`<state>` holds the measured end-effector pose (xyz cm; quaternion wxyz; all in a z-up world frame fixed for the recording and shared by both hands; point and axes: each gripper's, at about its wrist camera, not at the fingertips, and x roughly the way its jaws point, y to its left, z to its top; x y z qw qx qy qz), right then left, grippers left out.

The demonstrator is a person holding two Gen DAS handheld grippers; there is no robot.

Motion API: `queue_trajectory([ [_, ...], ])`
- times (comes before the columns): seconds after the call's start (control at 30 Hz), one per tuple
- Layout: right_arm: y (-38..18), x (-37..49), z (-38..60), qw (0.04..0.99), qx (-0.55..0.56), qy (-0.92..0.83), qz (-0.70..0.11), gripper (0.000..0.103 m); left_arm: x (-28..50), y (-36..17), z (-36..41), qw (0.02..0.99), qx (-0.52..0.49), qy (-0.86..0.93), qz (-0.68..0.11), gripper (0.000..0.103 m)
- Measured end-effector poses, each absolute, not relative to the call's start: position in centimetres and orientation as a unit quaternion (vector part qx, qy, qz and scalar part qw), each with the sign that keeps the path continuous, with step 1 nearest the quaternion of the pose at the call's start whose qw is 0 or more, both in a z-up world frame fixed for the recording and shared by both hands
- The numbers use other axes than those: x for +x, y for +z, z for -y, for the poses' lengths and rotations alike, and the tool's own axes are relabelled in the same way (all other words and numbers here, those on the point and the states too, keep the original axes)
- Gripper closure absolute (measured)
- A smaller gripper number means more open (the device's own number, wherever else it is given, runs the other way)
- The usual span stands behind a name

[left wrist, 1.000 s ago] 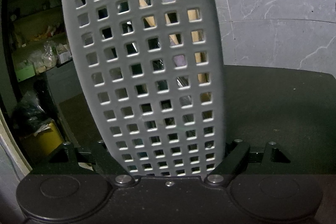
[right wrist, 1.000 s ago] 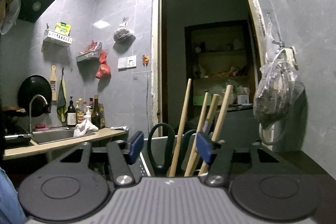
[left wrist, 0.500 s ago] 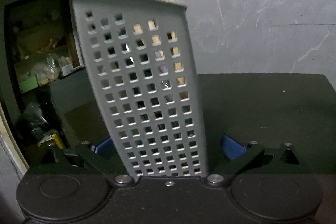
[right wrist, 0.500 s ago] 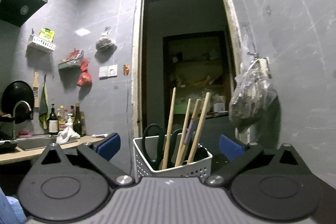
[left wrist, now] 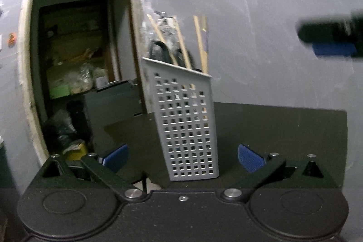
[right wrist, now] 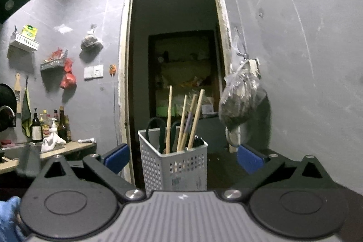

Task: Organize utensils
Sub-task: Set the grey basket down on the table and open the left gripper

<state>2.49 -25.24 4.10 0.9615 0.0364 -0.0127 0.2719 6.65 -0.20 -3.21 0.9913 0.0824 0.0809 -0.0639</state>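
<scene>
Utensil basket (left wrist: pixel 188 126) beyond open jaws

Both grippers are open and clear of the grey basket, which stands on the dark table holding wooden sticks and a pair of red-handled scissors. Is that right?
Not quite: the scissors have black handles, not red, as the right wrist view shows. The rest holds: the left gripper and right gripper are open and clear of the grey basket, which stands on the dark table holding wooden sticks.

Grey perforated plastic caddy (right wrist: pixel 174 165) — matt — holding bare wooden chopsticks (right wrist: pixel 182 121).
</scene>
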Motion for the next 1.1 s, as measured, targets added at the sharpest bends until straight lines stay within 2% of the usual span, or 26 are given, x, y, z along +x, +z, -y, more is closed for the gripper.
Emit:
queue_trajectory([
  [0.3, 2.8, -0.5, 26.2, 0.973, 0.061, 0.214, -0.062, 0.0, 1.7, -0.7, -2.5, 0.992, 0.008, 0.004, -0.128, 0.001],
  [0.7, 2.0, -3.4, 27.0, 0.976, 0.072, 0.184, -0.091, 0.0, -4.0, 0.4, -3.9, 0.993, -0.006, 0.048, -0.11, 0.001],
  [1.1, 1.3, -4.6, 25.1, 0.975, 0.021, 0.187, -0.119, 0.0, -6.4, 0.6, -3.8, 0.994, -0.005, 0.06, -0.087, 0.001],
])
